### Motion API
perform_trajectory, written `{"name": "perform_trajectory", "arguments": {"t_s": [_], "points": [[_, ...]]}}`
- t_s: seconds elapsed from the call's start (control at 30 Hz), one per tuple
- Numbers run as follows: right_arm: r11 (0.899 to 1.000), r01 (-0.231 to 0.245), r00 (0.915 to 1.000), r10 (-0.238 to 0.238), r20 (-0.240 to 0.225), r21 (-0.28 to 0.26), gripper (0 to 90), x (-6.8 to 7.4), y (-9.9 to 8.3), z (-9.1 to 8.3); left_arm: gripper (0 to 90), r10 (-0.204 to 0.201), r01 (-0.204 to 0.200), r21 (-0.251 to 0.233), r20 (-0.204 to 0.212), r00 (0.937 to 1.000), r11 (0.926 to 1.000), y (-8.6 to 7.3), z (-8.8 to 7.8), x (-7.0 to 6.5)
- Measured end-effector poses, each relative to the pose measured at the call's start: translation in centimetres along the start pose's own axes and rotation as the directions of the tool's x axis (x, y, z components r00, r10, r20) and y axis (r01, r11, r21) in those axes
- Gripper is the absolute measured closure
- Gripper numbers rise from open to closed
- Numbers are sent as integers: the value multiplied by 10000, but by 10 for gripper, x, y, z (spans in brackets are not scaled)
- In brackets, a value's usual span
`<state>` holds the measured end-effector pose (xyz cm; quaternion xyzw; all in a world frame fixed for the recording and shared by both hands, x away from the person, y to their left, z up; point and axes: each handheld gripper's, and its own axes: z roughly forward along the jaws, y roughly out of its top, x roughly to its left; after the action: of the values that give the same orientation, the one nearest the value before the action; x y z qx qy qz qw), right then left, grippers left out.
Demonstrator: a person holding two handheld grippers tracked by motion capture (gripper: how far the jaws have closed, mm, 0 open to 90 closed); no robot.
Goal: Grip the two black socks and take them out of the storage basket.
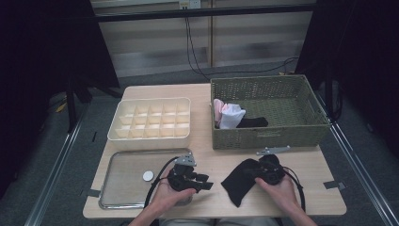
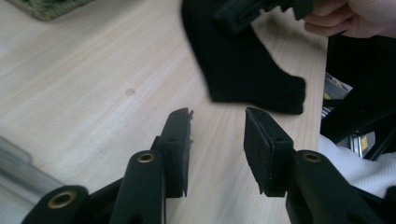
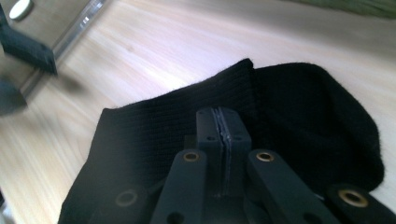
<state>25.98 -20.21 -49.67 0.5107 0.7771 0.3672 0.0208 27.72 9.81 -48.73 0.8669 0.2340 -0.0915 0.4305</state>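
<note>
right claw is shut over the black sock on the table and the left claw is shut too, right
Not quite: the left claw is open, its pads apart over bare table, as the left gripper view shows. The right claw is indeed shut over the black sock.

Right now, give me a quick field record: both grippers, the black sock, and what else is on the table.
right gripper: jaws shut, resting on the black sock; a pinch of cloth between the pads cannot be told
left gripper: jaws open, nothing between them, pointed toward the sock
black sock: flat on the table, front right
basket: back right, holds a white, a pink and a black piece
divided organiser: back left, cells look bare
metal tray: front left, small white disc on it
</note>
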Motion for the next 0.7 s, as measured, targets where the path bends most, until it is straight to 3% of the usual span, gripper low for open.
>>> {"name": "perform_trajectory", "arguments": {"t_s": [0.17,0.23,0.33,0.43,0.53,0.7], "points": [[9999,129,9999,-129,-102,-36,878,21,14,23,628,-91,95,280,-159,9998,9996,-4,4,3],[9996,283,9992,-280,-290,89,863,30,18,28,604,29,-8,538,-379,9993,9985,-5,4,4],[9972,732,9966,-725,-395,148,804,39,20,29,593,-25,48,479,-473,9989,9988,-6,4,6],[9974,618,9967,-636,-512,-361,751,34,23,17,581,37,2,671,-579,9983,9977,-7,5,8],[9966,505,9985,-519,-187,-655,699,21,24,5,581,34,2,604,-589,9983,9982,-6,6,8],[9974,705,9975,-704,67,-154,624,11,17,9,553,-157,189,593,-540,9984,9981,-6,5,8]]}}
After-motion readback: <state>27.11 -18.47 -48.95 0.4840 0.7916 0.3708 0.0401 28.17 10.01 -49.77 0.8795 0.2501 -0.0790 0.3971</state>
